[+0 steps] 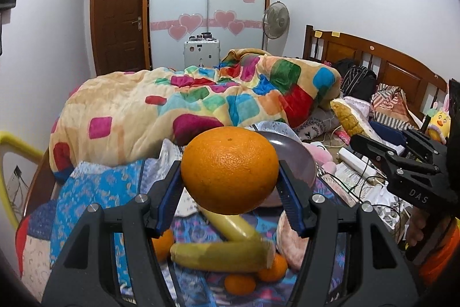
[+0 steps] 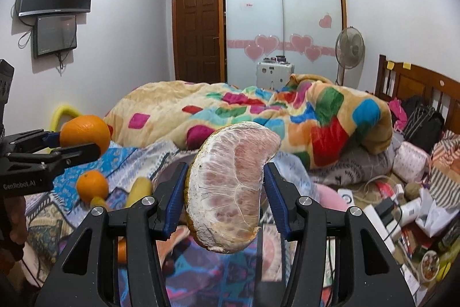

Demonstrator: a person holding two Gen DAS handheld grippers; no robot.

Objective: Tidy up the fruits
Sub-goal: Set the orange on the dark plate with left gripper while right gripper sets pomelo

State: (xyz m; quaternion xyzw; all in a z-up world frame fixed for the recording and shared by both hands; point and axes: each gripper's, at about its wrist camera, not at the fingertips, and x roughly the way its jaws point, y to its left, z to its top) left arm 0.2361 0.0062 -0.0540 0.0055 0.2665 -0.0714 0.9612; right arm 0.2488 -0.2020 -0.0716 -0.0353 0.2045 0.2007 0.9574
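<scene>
My left gripper (image 1: 230, 189) is shut on a large orange (image 1: 229, 169) and holds it above the bed; it also shows in the right wrist view (image 2: 85, 134). My right gripper (image 2: 225, 192) is shut on a peeled pomelo wedge (image 2: 230, 189), also lifted. Below, on the patterned bedspread, lie two bananas (image 1: 221, 252), small oranges (image 1: 240, 284) and another pomelo piece (image 1: 290, 243). A dark plate (image 1: 290, 151) sits just behind the held orange. In the right wrist view a small orange (image 2: 92, 186) and a banana (image 2: 139, 190) lie at the left.
A colourful quilt (image 1: 178, 105) is heaped behind. Cables, boxes and clothes (image 1: 356, 169) clutter the right side of the bed by the wooden headboard (image 1: 388, 65). A yellow chair frame (image 1: 17, 146) stands at the left.
</scene>
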